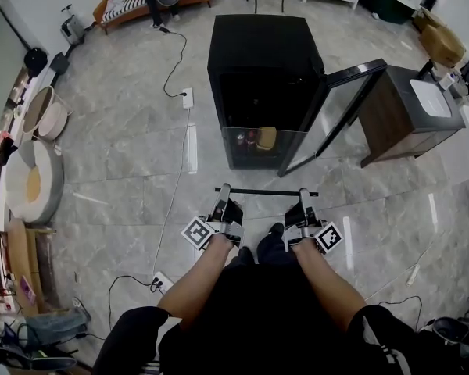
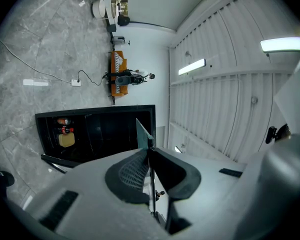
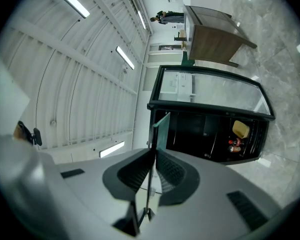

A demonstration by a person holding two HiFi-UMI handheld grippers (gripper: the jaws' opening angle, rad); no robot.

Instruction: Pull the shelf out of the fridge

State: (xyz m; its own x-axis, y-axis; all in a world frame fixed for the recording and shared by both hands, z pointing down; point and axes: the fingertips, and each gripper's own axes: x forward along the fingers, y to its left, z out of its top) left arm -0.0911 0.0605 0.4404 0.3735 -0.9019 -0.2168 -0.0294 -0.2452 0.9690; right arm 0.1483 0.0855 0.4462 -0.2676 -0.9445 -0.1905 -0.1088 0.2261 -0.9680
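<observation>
One glass shelf (image 1: pixel 266 191) with a dark front strip, held in the air before one black fridge (image 1: pixel 258 45) whose glass door (image 1: pixel 336 116) stands open. Two tongs, left gripper (image 1: pixel 224 198) and right gripper (image 1: pixel 305 198), each nearly closed and pinching the shelf's near edge. Inside the fridge: two red-topped bottles (image 1: pixel 240 140), labels too small to read, and one yellow container (image 1: pixel 267 137).

Grey tiled floor (image 1: pixel 125 155) bearing black fridge (image 1: pixel 262 45), door (image 1: pixel 336 116) hanging open; wooden cabinet (image 1: pixel 399 119) standing just beside; power strip (image 1: pixel 187 98) and cable (image 1: pixel 176 61) lying at fridge's left.
</observation>
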